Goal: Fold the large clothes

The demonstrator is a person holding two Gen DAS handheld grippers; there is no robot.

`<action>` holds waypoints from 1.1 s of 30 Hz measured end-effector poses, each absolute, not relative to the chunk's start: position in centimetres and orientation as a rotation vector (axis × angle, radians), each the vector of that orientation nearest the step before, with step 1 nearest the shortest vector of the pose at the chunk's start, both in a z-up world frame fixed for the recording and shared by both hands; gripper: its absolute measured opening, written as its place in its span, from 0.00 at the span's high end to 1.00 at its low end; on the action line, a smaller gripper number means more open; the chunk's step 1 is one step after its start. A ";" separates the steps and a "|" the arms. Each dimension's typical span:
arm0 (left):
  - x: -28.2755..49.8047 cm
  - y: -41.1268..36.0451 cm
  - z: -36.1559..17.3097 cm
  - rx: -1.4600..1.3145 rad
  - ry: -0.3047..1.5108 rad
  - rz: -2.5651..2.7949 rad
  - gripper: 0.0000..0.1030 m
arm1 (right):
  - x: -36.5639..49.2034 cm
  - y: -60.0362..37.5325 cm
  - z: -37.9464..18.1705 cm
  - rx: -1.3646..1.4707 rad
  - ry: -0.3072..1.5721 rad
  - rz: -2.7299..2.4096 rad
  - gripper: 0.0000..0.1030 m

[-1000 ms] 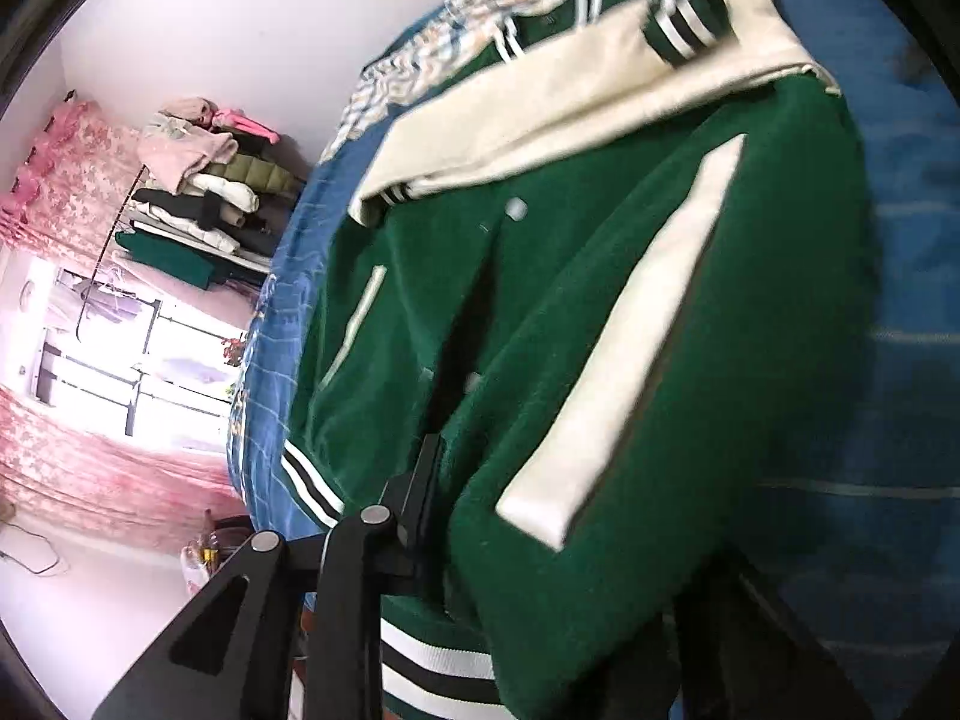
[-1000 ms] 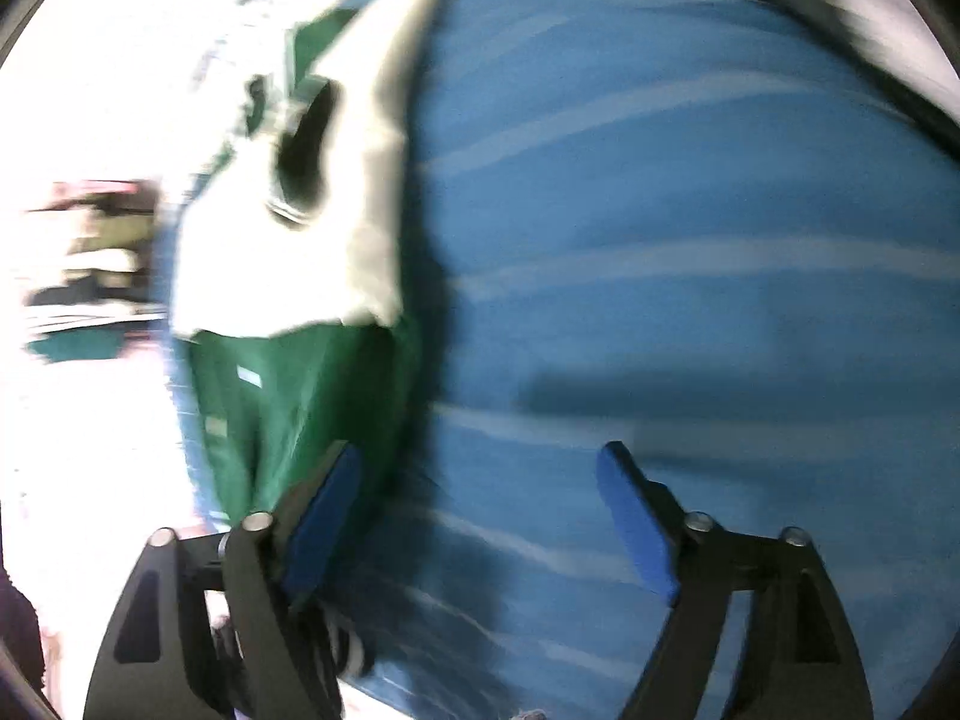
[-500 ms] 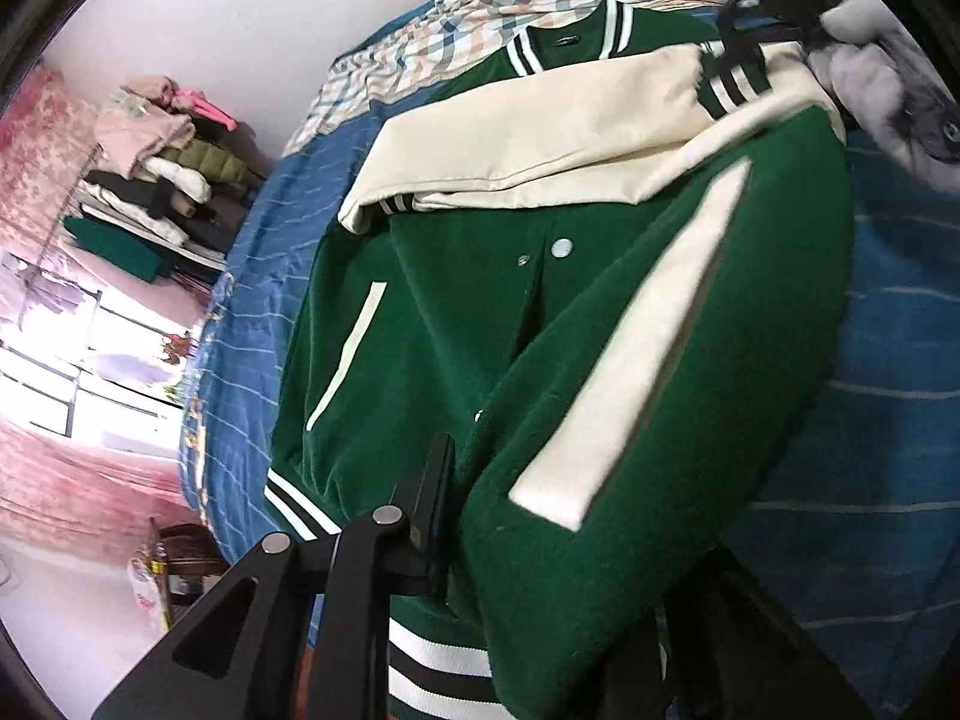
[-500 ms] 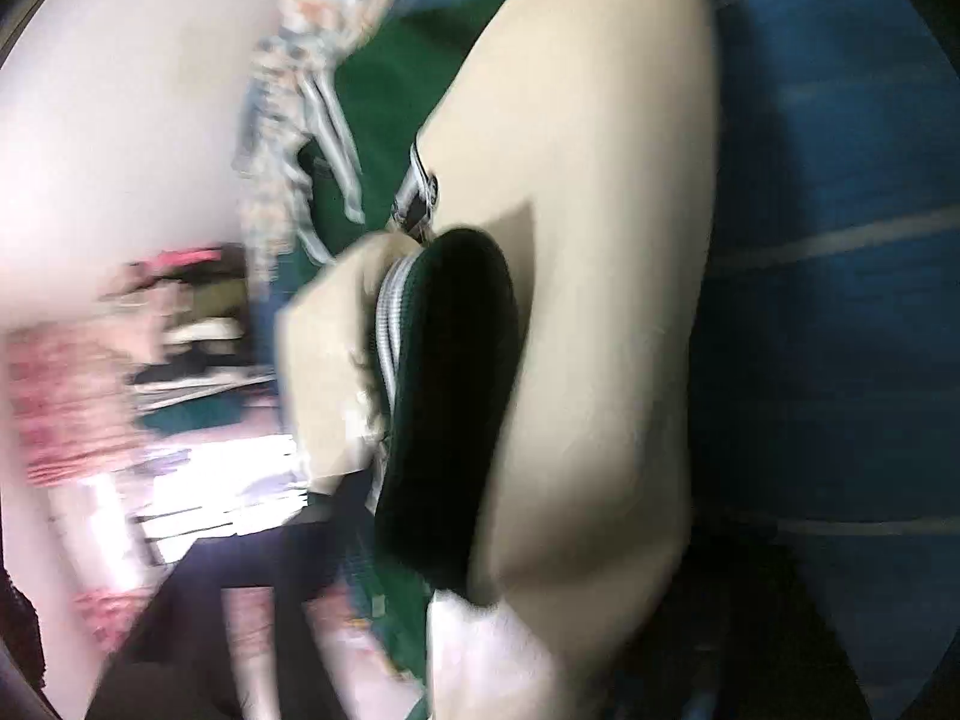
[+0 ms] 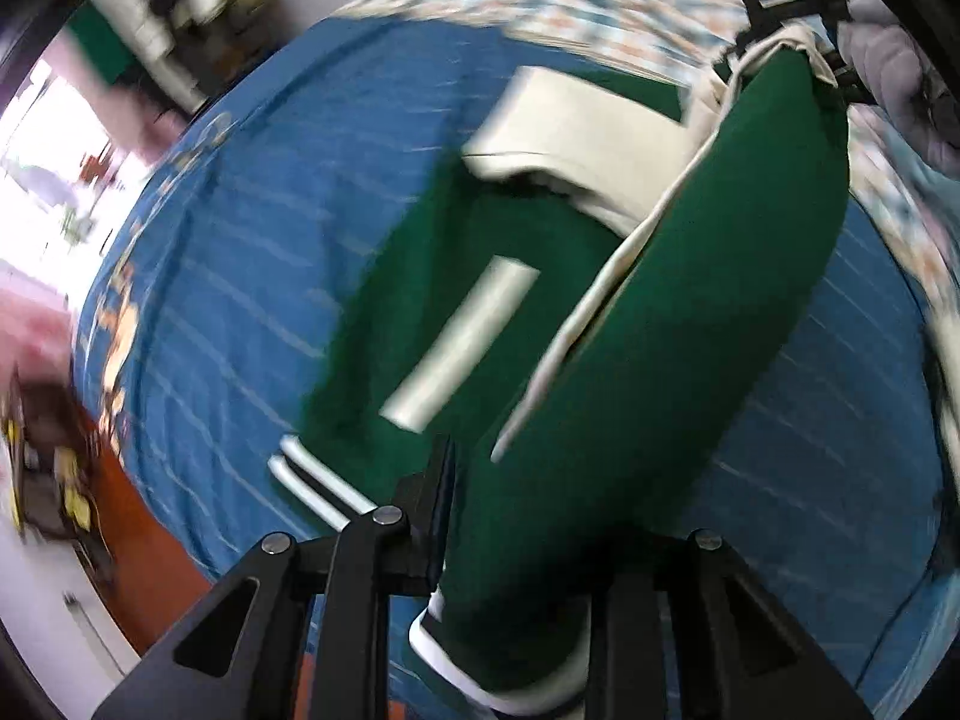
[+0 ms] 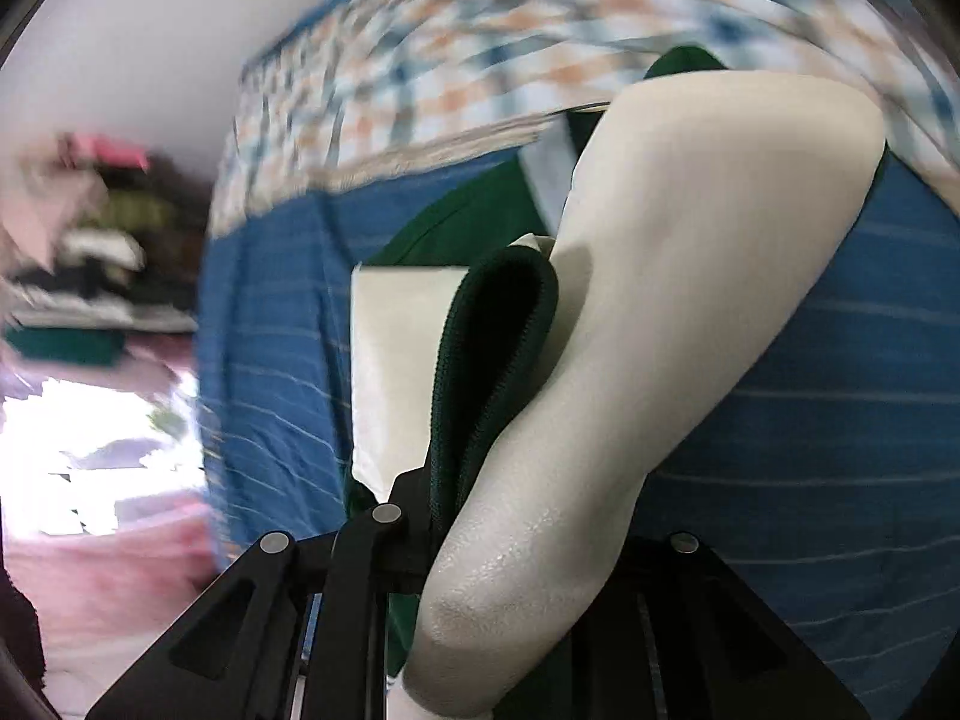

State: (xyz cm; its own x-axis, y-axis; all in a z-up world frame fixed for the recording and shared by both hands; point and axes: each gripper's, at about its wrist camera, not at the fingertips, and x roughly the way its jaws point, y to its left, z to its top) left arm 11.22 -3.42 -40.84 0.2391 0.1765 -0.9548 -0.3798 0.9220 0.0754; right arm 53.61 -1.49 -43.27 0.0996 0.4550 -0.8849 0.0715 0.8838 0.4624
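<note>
Mid-fold: gripped green jacket (image 5: 660, 360) hem in left fingers (image 5: 516, 564), cream sleeve (image 6: 660, 300) in right fingers (image 6: 510, 570); lifted off bed (image 5: 240, 276) toward 12 o'clock, halves unmet.

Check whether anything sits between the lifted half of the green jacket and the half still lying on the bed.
Nothing visible blocks it. The left claw and right claw both grip the green jacket. Under the raised panel lie only its own flat front and folded cream sleeve on the blue bedspread.
</note>
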 end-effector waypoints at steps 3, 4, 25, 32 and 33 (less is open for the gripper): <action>11.2 2.8 -43.8 -0.262 1.297 0.440 0.71 | 55.1 7.8 -45.2 0.301 1.502 0.295 0.82; 11.1 4.3 -44.6 -0.284 1.302 0.451 0.68 | 55.3 9.9 -46.2 0.270 1.515 0.294 0.79; 9.8 13.5 -52.4 -0.626 1.434 0.420 0.25 | 49.6 -5.4 -53.3 0.507 1.601 0.282 0.30; 9.3 12.7 -53.8 -0.613 1.424 0.457 0.21 | 57.5 -9.9 -61.6 0.688 1.497 0.393 0.19; 9.3 12.7 -54.0 -0.614 1.427 0.462 0.20 | 58.4 -10.1 -62.6 0.739 1.498 0.411 0.18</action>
